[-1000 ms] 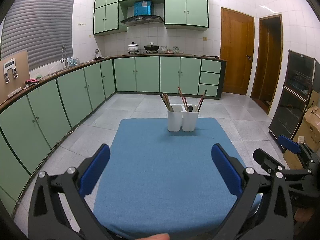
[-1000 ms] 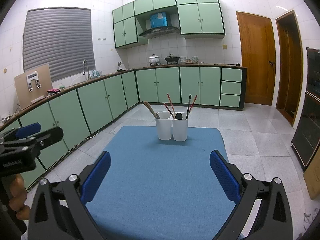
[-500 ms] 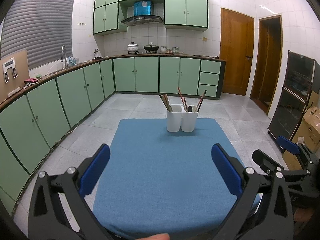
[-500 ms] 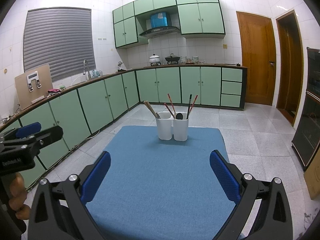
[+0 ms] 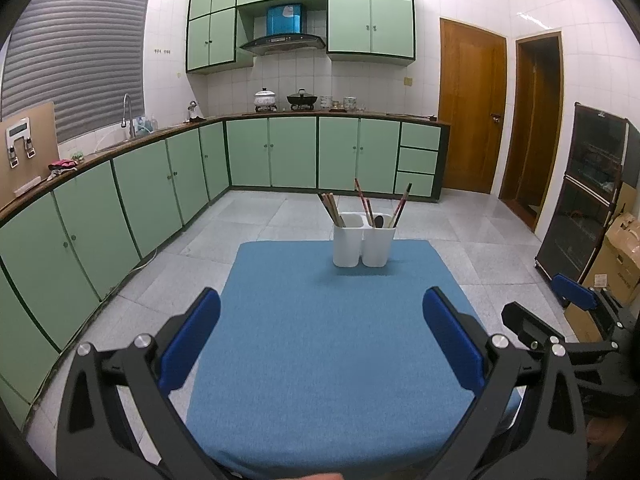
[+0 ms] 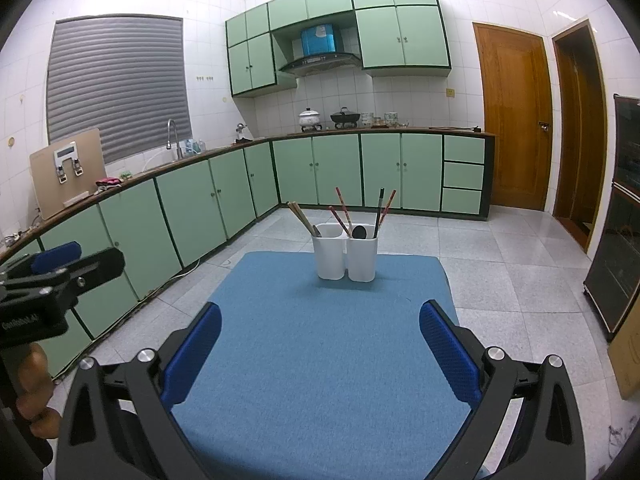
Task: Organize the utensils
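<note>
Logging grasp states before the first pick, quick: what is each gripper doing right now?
Left gripper: open, holding nothing, above the blue mat.
Right gripper: open, holding nothing.

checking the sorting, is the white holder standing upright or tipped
Upright: the white utensil holder sits flat on the blue table cloth, with chopsticks leaning out of its open top.

matt blue cloth (image 5: 320, 360) covers the table; the white holder (image 5: 363, 245) looks smooth plastic.
</note>
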`<state>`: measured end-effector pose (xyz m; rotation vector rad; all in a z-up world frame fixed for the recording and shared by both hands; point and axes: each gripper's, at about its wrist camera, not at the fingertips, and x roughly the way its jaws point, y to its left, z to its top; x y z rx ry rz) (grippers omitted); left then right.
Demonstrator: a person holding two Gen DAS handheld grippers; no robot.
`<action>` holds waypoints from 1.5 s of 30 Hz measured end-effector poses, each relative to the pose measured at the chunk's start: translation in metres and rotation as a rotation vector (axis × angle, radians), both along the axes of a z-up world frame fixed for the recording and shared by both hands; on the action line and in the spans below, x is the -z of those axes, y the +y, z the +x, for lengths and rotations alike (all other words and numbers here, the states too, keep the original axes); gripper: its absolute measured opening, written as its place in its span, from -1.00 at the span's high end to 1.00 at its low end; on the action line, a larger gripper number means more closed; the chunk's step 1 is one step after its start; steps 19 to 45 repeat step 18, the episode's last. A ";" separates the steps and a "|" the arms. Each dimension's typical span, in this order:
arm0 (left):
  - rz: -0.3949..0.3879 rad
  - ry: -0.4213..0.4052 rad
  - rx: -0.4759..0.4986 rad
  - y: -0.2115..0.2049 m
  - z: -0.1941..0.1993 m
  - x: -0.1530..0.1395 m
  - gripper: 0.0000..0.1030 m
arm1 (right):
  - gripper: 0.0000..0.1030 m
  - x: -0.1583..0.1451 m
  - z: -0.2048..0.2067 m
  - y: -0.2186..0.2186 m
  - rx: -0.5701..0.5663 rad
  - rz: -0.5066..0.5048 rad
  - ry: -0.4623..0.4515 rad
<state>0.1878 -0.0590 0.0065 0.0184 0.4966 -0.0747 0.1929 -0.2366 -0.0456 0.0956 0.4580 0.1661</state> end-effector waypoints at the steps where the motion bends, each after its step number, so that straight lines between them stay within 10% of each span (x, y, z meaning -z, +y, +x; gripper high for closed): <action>1: -0.002 -0.002 -0.007 0.000 0.000 0.001 -0.90 | -0.89 0.000 0.000 0.000 0.001 -0.002 0.000; 45: 0.008 -0.022 -0.008 0.004 -0.001 -0.005 -0.90 | -0.89 -0.005 -0.001 0.002 0.001 0.004 -0.005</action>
